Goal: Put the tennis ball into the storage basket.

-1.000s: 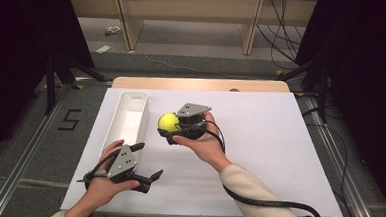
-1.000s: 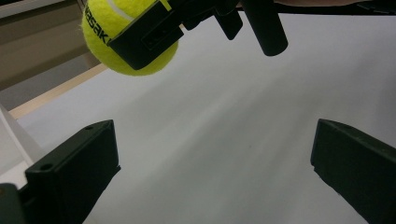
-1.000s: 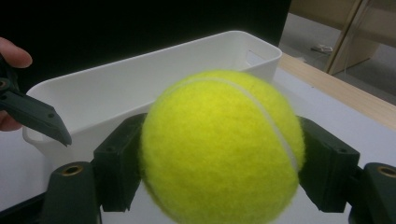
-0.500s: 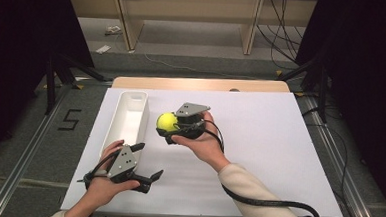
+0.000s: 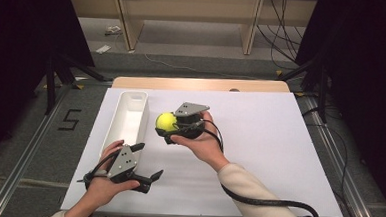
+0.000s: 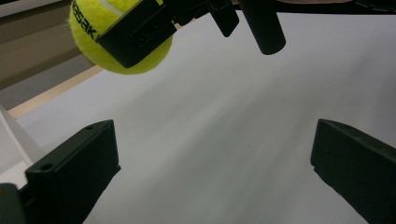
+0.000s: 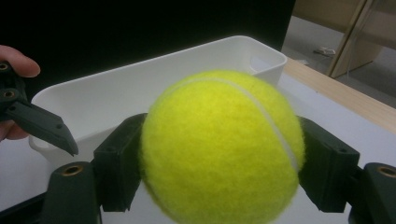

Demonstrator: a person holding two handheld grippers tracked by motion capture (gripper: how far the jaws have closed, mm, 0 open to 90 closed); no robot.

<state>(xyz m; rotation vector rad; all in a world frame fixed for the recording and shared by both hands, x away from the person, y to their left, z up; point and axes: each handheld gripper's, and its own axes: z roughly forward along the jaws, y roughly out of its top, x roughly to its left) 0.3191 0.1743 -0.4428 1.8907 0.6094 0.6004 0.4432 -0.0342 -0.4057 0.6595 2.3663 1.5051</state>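
The ball (image 7: pixel 219 147) is bright yellow with a white seam and black lettering. At its nine o'clock, the bin (image 5: pixel 128 119) is white. The sheet (image 5: pixel 259 142) is white; grippers black with grey plates.

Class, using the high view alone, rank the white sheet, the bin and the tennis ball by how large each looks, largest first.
1. White sheet, covering most of the table.
2. Bin, long and narrow on the sheet's left side.
3. Tennis ball, held in the right claw, lifted slightly nearer the camera yet clearly the smallest.
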